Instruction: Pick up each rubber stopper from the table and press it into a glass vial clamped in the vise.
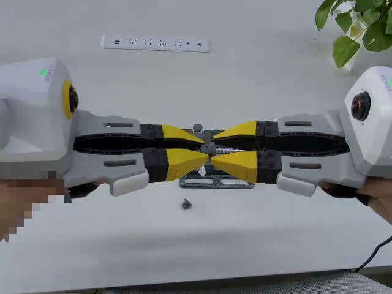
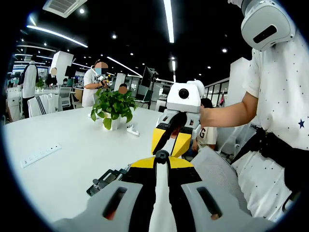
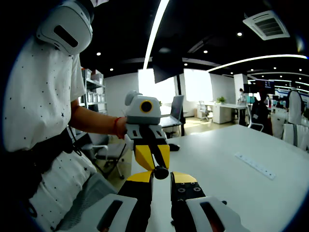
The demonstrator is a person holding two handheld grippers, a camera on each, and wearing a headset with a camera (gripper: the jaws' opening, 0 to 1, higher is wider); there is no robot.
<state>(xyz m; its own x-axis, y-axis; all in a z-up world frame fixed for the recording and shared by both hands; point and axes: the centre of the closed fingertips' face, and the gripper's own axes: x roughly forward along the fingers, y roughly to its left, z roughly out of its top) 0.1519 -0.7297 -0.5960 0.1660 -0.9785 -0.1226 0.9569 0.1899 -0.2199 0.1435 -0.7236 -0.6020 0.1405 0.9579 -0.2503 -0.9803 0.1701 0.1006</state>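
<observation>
My two grippers meet tip to tip just above the vise point(image 1: 217, 182). A small dark rubber stopper point(image 1: 208, 149) sits pinched where the yellow jaw tips come together. The left gripper point(image 1: 204, 149) comes in from the left and the right gripper point(image 1: 212, 147) from the right, both with jaws closed onto the stopper. The same stopper point(image 2: 161, 155) shows at the left gripper's tips, and the stopper point(image 3: 161, 171) shows again at the right gripper's tips. A stoppered glass vial point(image 1: 198, 128) stands behind the jaws. Another loose stopper point(image 1: 186, 204) lies on the white table in front of the vise.
A white power strip point(image 1: 155, 43) lies at the far side of the table. A potted plant point(image 1: 358, 24) stands at the back right. A black cable point(image 1: 375, 256) runs off the near right edge. People stand and sit in the room behind.
</observation>
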